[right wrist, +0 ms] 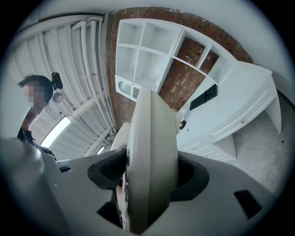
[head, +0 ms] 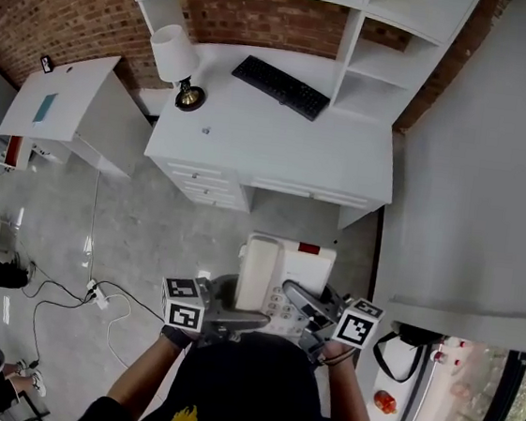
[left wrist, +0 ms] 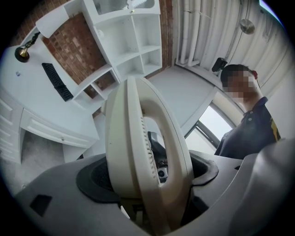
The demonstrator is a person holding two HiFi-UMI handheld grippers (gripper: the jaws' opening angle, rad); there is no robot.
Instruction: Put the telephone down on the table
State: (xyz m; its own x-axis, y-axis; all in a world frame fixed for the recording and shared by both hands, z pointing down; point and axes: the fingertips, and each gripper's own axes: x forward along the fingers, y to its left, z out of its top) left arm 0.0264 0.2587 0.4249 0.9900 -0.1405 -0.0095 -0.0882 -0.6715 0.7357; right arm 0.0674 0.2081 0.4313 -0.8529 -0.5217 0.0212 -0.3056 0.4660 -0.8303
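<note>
A cream desk telephone [head: 280, 271], its handset [head: 258, 270] lying on the left of its body, hangs in the air over the grey floor in front of the white desk [head: 279, 150]. My left gripper [head: 247, 319] is shut on the telephone's left side; in the left gripper view the handset [left wrist: 133, 147] stands edge-on between the jaws of the left gripper [left wrist: 147, 177]. My right gripper [head: 301, 305] is shut on the right side. Seen from the right gripper view, the telephone's body [right wrist: 152, 152] fills the gap of the right gripper [right wrist: 150, 179].
On the desk lie a black keyboard [head: 280, 86] and a lamp [head: 178, 61] with a white shade. A small white table [head: 63, 97] stands to the left, and cables [head: 93, 294] trail across the floor. A white panel [head: 483, 183] rises at the right.
</note>
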